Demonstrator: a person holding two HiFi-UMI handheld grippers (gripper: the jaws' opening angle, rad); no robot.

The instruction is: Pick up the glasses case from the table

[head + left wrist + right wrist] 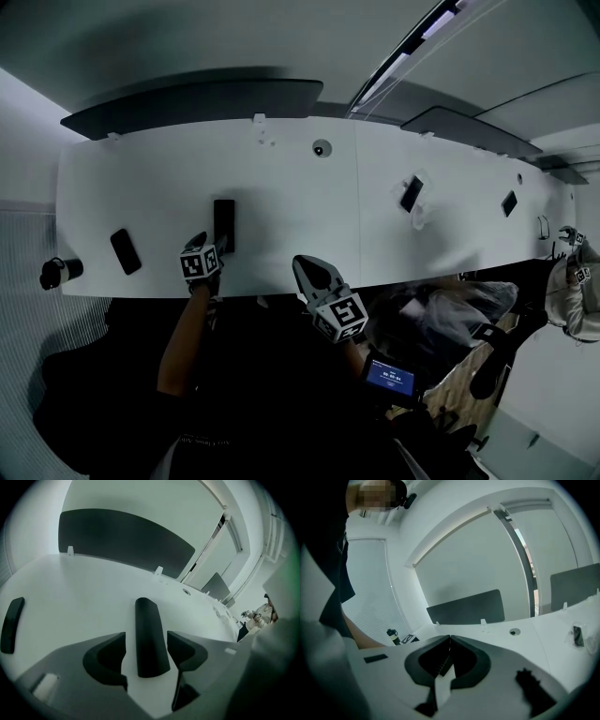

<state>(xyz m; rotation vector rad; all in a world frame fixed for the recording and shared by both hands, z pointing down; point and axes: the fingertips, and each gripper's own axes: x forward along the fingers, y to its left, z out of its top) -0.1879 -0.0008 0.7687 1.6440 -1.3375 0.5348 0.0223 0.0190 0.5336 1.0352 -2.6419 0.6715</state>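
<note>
Dim, cool grey cast in all my views. Head view: ceiling light strip [427, 26] glares overhead, desk [150, 187] pale, everything below its near edge sunk near-black. Heavy fisheye bend, black vignette round both gripper views. My left fingers [105, 660] close, soft-edged

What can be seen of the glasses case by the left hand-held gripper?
The glasses case is long, dark and matte-looking, with rounded ends, and closed as far as shows. It lies flat on the white table, lengthwise along the line of the left hand-held gripper. Its near end sits between that gripper's open jaws, with bare table showing on both sides; only the table touches it.
</note>
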